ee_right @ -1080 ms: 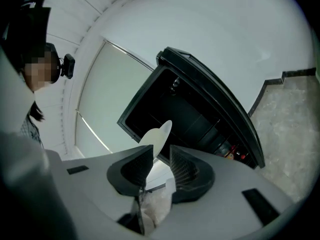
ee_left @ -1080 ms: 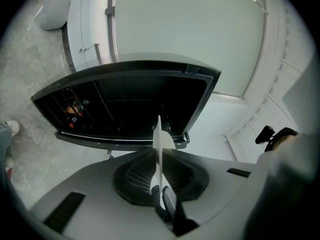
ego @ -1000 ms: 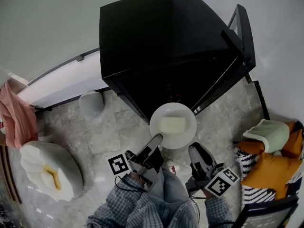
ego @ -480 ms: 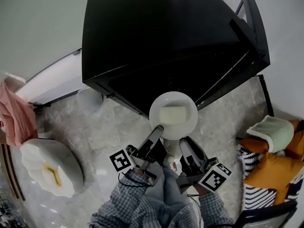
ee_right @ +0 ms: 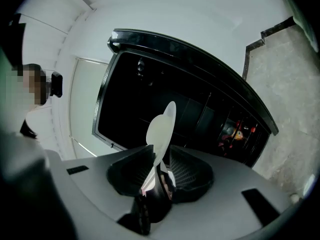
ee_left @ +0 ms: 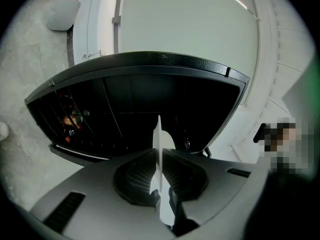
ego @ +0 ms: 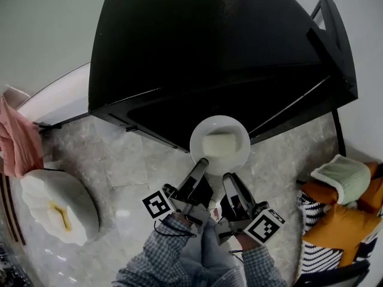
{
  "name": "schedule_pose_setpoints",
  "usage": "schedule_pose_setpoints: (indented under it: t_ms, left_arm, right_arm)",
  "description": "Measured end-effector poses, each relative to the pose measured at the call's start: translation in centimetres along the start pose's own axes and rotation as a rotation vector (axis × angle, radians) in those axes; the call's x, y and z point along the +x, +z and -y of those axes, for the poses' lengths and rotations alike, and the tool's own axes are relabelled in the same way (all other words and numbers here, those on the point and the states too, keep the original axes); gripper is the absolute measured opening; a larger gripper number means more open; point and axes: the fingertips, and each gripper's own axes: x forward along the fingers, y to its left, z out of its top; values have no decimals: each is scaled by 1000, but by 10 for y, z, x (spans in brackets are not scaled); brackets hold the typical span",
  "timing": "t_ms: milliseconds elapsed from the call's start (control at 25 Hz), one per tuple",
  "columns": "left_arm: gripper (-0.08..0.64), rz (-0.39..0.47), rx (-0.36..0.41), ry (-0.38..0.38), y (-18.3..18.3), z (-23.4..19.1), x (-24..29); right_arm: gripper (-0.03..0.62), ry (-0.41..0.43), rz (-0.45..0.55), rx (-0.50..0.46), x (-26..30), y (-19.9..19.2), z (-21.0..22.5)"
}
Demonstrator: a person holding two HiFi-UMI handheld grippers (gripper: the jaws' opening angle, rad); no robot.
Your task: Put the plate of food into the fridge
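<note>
A round white plate (ego: 234, 155) carries a pale block of food (ego: 218, 143) and hangs just before the dark opening of the black fridge (ego: 197, 40). My left gripper (ego: 201, 162) is shut on the plate's near-left rim. My right gripper (ego: 229, 177) is shut on its near-right rim. In the left gripper view the plate (ee_left: 159, 139) shows edge-on, clamped between the jaws of the left gripper (ee_left: 159, 159). In the right gripper view the plate (ee_right: 163, 126) rises tilted out of the right gripper (ee_right: 160, 159). The fridge door (ego: 337, 37) stands open at the right.
Inside the fridge are wire shelves with small red and orange items (ee_left: 71, 119). On the marble floor lie a white pumpkin-shaped cushion (ego: 57, 205) at the left, a pink cloth (ego: 18, 145), and green (ego: 338, 177) and orange cushions (ego: 344, 226) at the right.
Both grippers have carried the plate lower and closer to the fridge opening. The right gripper has drawn nearer the left one. The fridge fills more of the head view.
</note>
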Motion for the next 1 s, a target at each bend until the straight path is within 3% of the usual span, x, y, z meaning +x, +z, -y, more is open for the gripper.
schedule_pose_setpoints:
  t_ms: [200, 640, 760, 1000]
  left_arm:
    - [31, 57, -15, -2, 11, -13, 5]
    - [31, 93, -16, 44, 24, -44, 17]
    - [31, 99, -25, 60, 26, -55, 20]
    - [31, 122, -52, 81, 37, -75, 26]
  right_arm:
    - [84, -6, 1, 32, 13, 1, 11]
    - [83, -2, -24, 83, 41, 6, 42]
    - [44, -13, -31, 87, 47, 6, 53]
    - [38, -45, -29, 112, 62, 4, 72]
